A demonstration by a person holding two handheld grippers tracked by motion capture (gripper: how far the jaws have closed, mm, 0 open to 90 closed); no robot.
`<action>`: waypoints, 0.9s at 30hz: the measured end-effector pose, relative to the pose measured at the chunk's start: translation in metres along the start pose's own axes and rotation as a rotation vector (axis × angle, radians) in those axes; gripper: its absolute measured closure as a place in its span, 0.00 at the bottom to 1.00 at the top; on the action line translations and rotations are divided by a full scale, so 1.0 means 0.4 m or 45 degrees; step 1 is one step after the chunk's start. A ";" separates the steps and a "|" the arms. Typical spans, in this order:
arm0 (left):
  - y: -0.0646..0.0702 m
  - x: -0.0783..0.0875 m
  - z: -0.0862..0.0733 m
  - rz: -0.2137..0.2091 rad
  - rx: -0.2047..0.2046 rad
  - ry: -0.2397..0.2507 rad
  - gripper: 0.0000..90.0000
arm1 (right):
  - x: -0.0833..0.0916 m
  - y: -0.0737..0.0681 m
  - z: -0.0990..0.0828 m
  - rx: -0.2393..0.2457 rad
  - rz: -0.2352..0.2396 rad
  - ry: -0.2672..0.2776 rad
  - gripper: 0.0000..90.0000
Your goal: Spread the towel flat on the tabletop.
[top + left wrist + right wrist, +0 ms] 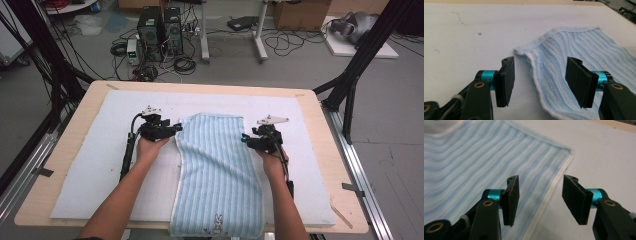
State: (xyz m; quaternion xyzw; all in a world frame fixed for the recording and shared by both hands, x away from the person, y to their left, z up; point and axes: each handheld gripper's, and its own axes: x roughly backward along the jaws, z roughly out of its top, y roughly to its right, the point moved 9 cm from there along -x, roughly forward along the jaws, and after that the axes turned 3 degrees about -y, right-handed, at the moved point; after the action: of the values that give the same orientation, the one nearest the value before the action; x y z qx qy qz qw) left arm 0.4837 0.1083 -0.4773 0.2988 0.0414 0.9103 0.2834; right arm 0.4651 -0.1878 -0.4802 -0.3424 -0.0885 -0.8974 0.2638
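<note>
A light blue striped towel (215,170) lies lengthwise on the white mat, its near end hanging over the table's front edge. My left gripper (177,128) sits at the towel's far left corner, jaws open; in the left gripper view the towel's left edge (534,67) runs on the mat between the two pads (507,80) with nothing pressed. My right gripper (244,138) is at the towel's right edge, open. In the right gripper view the towel's white hem (549,195) passes between its spread pads (512,197), untouched.
The white mat (90,155) covers most of the wooden table (60,145). Black frame legs stand at both sides. Computers and cables (160,30) lie on the floor beyond the table's far edge.
</note>
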 end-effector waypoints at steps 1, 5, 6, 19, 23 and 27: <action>0.000 0.002 -0.002 0.004 -0.007 -0.005 0.46 | -0.018 0.007 0.009 -0.013 -0.012 -0.011 0.51; -0.003 0.016 -0.008 0.004 -0.010 -0.018 0.46 | -0.088 0.018 0.037 -0.084 -0.023 -0.027 0.45; -0.003 0.021 -0.010 0.002 -0.011 -0.029 0.45 | -0.105 0.021 0.037 -0.088 -0.036 -0.042 0.45; 0.014 0.040 -0.015 0.008 -0.008 -0.012 0.45 | -0.118 0.096 0.032 -0.061 -0.398 -0.111 0.92; 0.016 0.017 -0.013 0.011 -0.016 0.002 0.44 | -0.102 0.097 0.044 -0.162 -0.314 -0.032 0.67; 0.001 -0.014 -0.001 0.014 0.042 0.008 0.45 | -0.059 0.075 0.068 -0.131 -0.247 0.055 0.62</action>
State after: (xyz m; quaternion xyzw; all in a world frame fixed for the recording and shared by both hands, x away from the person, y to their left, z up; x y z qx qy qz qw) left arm 0.4867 0.1050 -0.4804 0.3008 0.0556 0.9120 0.2732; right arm 0.5113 -0.1942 -0.4762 -0.3257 -0.0693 -0.9294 0.1594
